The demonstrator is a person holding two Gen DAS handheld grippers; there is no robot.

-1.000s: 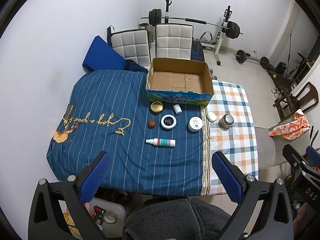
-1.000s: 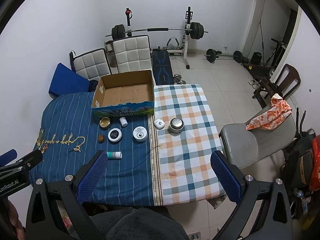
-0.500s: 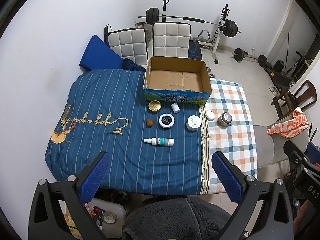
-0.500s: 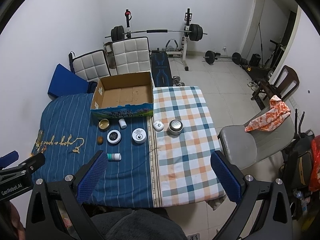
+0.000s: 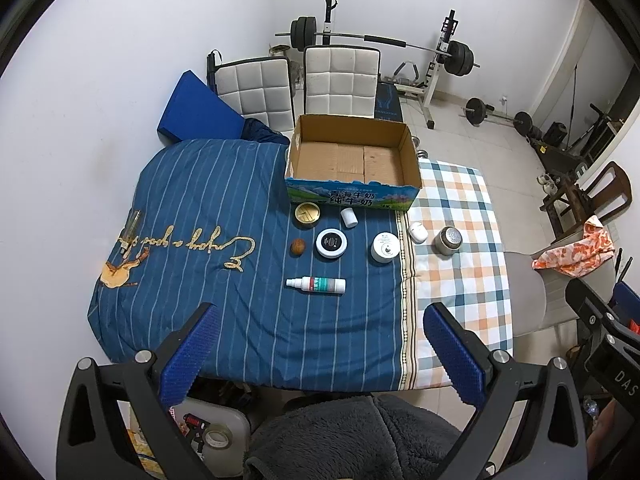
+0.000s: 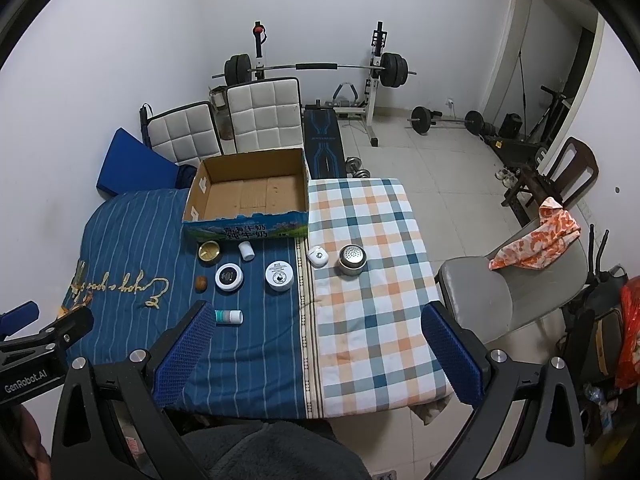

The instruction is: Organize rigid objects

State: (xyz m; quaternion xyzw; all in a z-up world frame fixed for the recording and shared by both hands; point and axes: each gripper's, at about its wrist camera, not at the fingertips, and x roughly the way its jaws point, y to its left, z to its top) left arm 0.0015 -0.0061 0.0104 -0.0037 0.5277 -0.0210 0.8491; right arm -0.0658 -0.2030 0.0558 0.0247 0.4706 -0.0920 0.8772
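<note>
Two grippers are hanging high over the table, both with jaws spread wide and holding nothing: the left gripper (image 5: 320, 344) above the blue striped cloth (image 5: 200, 216), the right gripper (image 6: 318, 338) above the seam where that cloth is meeting the checked cloth (image 6: 372, 280).

Eight small items are lying near the open cardboard box (image 5: 352, 164), which is sitting empty at the far edge of the table. Just in front of the box are resting a gold tin (image 5: 307, 214) and a small white bottle (image 5: 349, 217). Nearer the camera, a brown nut-like ball (image 5: 298, 247), a black-topped round jar (image 5: 331, 243) and a white round jar (image 5: 385, 247) are standing in a row, apart from one another. A white spray bottle (image 5: 316, 285) is lying on its side nearest the grippers; in the right wrist view one blue finger pad (image 6: 186, 350) is hiding part of it. On the checked cloth, a small white case (image 6: 318, 257) and a metal shaker with a perforated top (image 6: 352, 259) are sitting near each other.

A grey chair (image 6: 492, 300) with an orange patterned rag (image 6: 538, 246) draped on it is standing to the right of the table.
</note>
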